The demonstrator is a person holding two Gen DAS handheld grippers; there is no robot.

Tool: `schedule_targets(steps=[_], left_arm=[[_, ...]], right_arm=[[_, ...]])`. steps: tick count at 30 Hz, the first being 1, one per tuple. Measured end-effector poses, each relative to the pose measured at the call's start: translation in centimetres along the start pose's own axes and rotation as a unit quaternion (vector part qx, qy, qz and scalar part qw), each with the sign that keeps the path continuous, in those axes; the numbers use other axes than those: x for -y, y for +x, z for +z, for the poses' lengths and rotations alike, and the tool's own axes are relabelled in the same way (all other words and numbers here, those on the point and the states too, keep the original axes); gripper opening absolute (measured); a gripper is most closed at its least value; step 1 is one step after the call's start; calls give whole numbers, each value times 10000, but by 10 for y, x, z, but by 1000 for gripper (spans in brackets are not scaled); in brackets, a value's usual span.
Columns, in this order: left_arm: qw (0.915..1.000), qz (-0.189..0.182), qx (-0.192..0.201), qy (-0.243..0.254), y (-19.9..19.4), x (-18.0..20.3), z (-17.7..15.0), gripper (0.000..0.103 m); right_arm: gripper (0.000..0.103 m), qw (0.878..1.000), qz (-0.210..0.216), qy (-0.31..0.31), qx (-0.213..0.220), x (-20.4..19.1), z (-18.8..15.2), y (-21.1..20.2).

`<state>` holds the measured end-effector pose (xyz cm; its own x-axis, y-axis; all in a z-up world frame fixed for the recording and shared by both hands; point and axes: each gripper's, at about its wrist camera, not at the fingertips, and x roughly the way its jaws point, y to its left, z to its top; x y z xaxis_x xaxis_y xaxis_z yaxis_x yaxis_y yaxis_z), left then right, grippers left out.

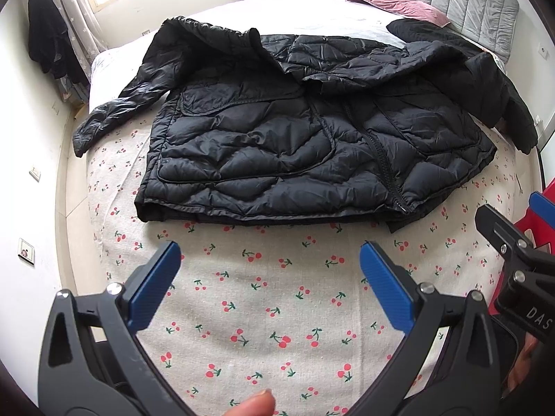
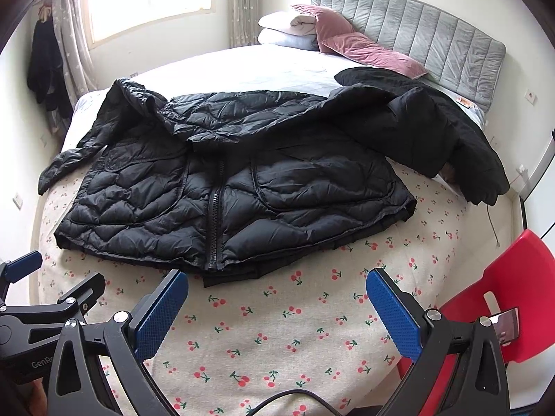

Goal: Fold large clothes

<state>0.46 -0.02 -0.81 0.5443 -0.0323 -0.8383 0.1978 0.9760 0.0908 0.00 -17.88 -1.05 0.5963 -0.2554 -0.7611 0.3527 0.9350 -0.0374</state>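
A black quilted puffer jacket (image 1: pixel 277 145) lies front up and zipped on the bed, hem toward me, both sleeves spread out to the sides. It also shows in the right wrist view (image 2: pixel 236 187). My left gripper (image 1: pixel 270 253) is open and empty, hovering above the cherry-print cover (image 1: pixel 277 312) just short of the hem. My right gripper (image 2: pixel 277 280) is open and empty, near the hem by the zipper's lower end. The right gripper also shows at the right edge of the left wrist view (image 1: pixel 513 242). The left gripper shows at the left edge of the right wrist view (image 2: pixel 52 287).
A second dark garment (image 2: pixel 433 118) lies over the jacket's right sleeve area. Pink and white pillows (image 2: pixel 329 34) and a grey headboard (image 2: pixel 433 45) are at the far end. A red chair (image 2: pixel 503 298) stands at the right. Dark clothes (image 2: pixel 45 66) hang by the window.
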Motion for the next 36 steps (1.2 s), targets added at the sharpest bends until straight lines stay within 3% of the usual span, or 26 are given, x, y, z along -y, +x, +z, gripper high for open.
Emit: schedule_targets(steps=[36], left_arm=[[10000, 5, -7, 9, 1, -1, -1, 103]], right_arm=[[103, 10000, 12, -31, -35, -1, 0, 0]])
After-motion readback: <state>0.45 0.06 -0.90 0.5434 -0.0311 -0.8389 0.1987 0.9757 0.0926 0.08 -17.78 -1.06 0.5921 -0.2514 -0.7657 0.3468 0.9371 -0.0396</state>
